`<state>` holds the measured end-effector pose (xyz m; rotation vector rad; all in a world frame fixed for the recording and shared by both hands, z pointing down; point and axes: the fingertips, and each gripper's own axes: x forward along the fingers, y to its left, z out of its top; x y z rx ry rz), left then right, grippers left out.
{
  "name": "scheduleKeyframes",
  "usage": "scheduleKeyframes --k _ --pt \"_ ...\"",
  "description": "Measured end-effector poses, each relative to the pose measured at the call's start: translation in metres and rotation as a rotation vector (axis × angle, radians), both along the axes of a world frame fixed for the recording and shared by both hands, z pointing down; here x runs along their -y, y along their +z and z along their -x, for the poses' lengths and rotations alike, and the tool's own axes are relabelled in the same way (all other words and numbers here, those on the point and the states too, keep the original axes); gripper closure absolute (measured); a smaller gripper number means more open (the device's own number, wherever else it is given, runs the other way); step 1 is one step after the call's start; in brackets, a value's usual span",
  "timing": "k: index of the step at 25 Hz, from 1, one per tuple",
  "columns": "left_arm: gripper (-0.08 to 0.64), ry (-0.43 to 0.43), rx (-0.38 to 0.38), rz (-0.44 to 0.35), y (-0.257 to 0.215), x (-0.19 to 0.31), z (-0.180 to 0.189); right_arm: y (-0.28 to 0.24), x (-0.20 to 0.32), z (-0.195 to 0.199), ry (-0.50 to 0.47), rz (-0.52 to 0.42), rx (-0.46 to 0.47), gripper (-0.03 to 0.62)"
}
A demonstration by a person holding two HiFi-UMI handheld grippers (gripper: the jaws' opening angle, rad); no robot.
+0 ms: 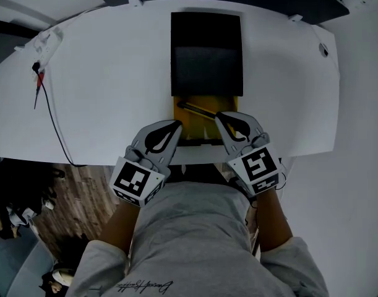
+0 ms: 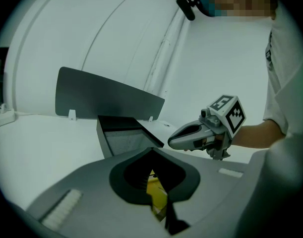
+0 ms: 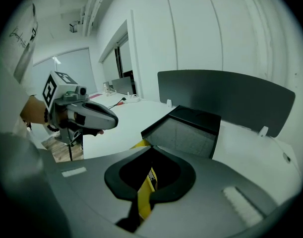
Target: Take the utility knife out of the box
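Note:
A black box (image 1: 206, 54) lies open mid-table, its foam-lined lid (image 2: 122, 135) (image 3: 188, 133) folded away from me and its yellow tray (image 1: 195, 124) at the near end. A dark, slim utility knife (image 1: 197, 109) lies slanted across the tray. My left gripper (image 1: 177, 124) (image 2: 152, 151) is shut and hovers at the tray's left rim. My right gripper (image 1: 218, 115) (image 3: 152, 148) is shut too, its tip close to the knife's right end; I cannot tell if it touches. Each gripper view shows only a sliver of yellow below the closed jaws and the other gripper (image 2: 172, 142) (image 3: 113, 121) alongside.
The white table (image 1: 114, 91) ends just under my hands, with wooden floor (image 1: 77, 190) below. A power strip (image 1: 45, 44) and a red and black cable (image 1: 52, 119) lie at the far left. A dark panel (image 2: 106, 95) (image 3: 225, 95) stands behind the box.

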<state>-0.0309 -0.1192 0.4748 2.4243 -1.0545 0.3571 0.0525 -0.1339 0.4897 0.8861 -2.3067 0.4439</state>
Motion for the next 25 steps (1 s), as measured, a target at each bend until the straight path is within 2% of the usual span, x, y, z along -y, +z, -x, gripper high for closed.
scheduleKeyframes --k 7,10,18,25 --pt "0.558 0.004 0.01 0.015 0.011 0.002 0.001 0.028 -0.006 0.005 -0.086 0.08 -0.05 0.572" --pt "0.558 0.005 0.006 0.017 0.014 0.003 0.0 0.041 -0.008 0.008 -0.118 0.106 -0.084 0.545" --pt "0.558 0.009 0.001 0.035 0.022 0.0 -0.002 0.071 -0.012 0.01 -0.183 0.139 -0.191 0.487" --pt "0.558 -0.003 0.003 0.059 0.031 -0.003 0.002 0.097 -0.013 0.013 -0.267 0.152 -0.312 0.471"
